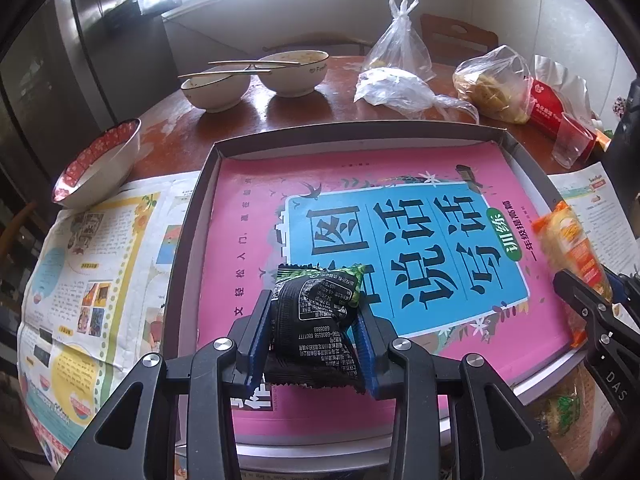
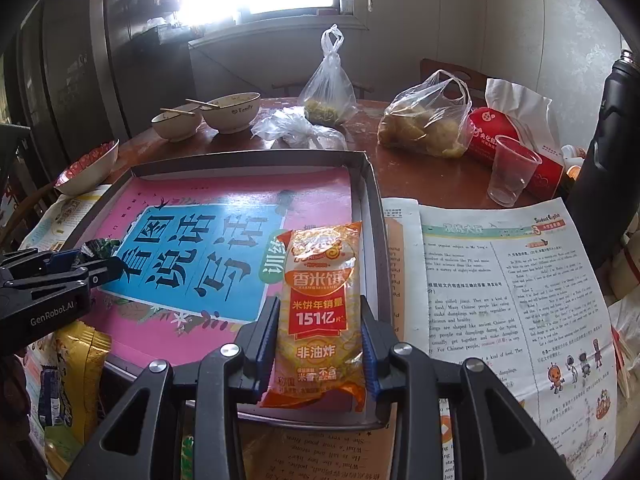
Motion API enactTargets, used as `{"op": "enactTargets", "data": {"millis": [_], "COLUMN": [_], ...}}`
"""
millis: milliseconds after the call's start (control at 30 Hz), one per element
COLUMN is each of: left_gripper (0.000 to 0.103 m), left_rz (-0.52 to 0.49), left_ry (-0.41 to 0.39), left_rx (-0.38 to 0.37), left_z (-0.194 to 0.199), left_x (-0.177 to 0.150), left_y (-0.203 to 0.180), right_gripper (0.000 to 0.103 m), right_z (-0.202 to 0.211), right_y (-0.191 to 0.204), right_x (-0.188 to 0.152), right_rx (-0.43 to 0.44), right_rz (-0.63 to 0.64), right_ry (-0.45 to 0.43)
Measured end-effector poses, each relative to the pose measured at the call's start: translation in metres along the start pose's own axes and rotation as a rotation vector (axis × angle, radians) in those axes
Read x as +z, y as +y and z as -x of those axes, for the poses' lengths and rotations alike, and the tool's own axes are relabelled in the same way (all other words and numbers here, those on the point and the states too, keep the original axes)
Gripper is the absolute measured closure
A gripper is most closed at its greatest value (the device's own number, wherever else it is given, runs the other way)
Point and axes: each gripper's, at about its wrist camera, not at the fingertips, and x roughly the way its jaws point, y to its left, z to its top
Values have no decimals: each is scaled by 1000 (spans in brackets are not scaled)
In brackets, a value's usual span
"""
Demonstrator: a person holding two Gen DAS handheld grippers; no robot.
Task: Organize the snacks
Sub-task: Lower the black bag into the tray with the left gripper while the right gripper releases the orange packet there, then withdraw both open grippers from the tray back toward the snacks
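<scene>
Two claws each hold one snack over the flat box. The left claw [image 1: 316,316] squeezes a black snack pack [image 1: 316,320] with a green top, and its pads press on both sides. The right claw [image 2: 320,344] is closed tight on a long orange rice cracker pack [image 2: 320,312], which hangs over the right side of the box. The flat box [image 2: 370,216] has low grey walls. Inside it lies one pink book [image 2: 224,252] with a big blue patch and black letters. No snack rests loose in the box.

Under the left claw, beside the near corner of the box, sits a yellow snack bag [image 2: 78,368]. Newspapers [image 2: 516,300] cover the counter [image 2: 404,176] on both sides of the box.

Farther back stands one clear plastic cup [image 2: 512,176], empty. Behind it lies a red pack [image 2: 508,140]. Three thin plastic bags hold food: one full of yellow lumps [image 2: 424,124], one tied up tall [image 2: 330,88], one crumpled flat [image 2: 298,128]. Two white bowls [image 2: 234,112] with chopsticks across them stand at the far edge. One bowl with a red pattern [image 2: 88,168] sits at the left, near the box.
</scene>
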Motion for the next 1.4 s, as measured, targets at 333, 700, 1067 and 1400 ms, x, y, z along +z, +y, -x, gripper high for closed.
{"op": "enactTargets", "data": {"millis": [333, 700, 1067, 1400], "left_gripper": [63, 46, 27, 24], "left_rz": [4, 31, 78, 74], "left_ry": [2, -20, -84, -123], "left_rx": [-6, -21, -39, -59], "left_z": [-2, 7, 30, 50], "left_x": [-1, 0, 3, 3], "left_y": [1, 6, 19, 22], "right_gripper": [61, 45, 33, 24], "right_z": [8, 18, 32, 43], "right_y": [-4, -10, -14, -17], "right_x": [1, 4, 6, 8], "right_rx": [-15, 5, 13, 31], "right_rz": [-12, -49, -67, -80], "right_ry": [-26, -53, -97, -126]}}
